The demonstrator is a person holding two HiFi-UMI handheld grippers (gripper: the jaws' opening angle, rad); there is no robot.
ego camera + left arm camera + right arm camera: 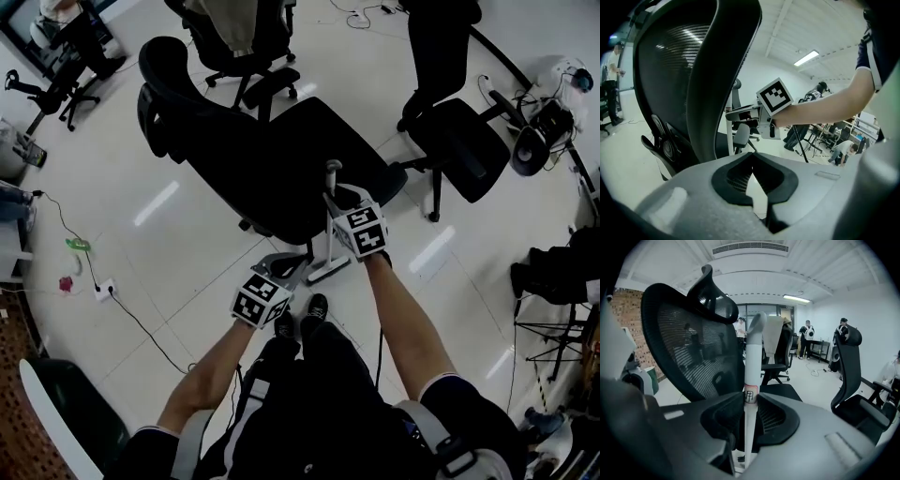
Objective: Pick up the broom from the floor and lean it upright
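The broom's white handle (752, 357) stands upright between the pads of my right gripper (750, 401), which is shut on it just below a small label band. From the head view, the right gripper (339, 202) holds the handle (332, 183) in front of a large black office chair (272, 159), and the broom's lower end (326, 270) is down by the floor. My left gripper (289, 264) sits lower and to the left, near my feet. Its fingertips meet with nothing between them (751, 157). It looks toward the right gripper's marker cube (774, 96) and the handle (736, 101).
The black chair's mesh back (689, 348) rises close behind the broom. A second black chair (464, 145) stands at right and another (244, 47) behind. A power strip (103, 289) with its cable lies on the floor at left. People stand at the room's far side (806, 336).
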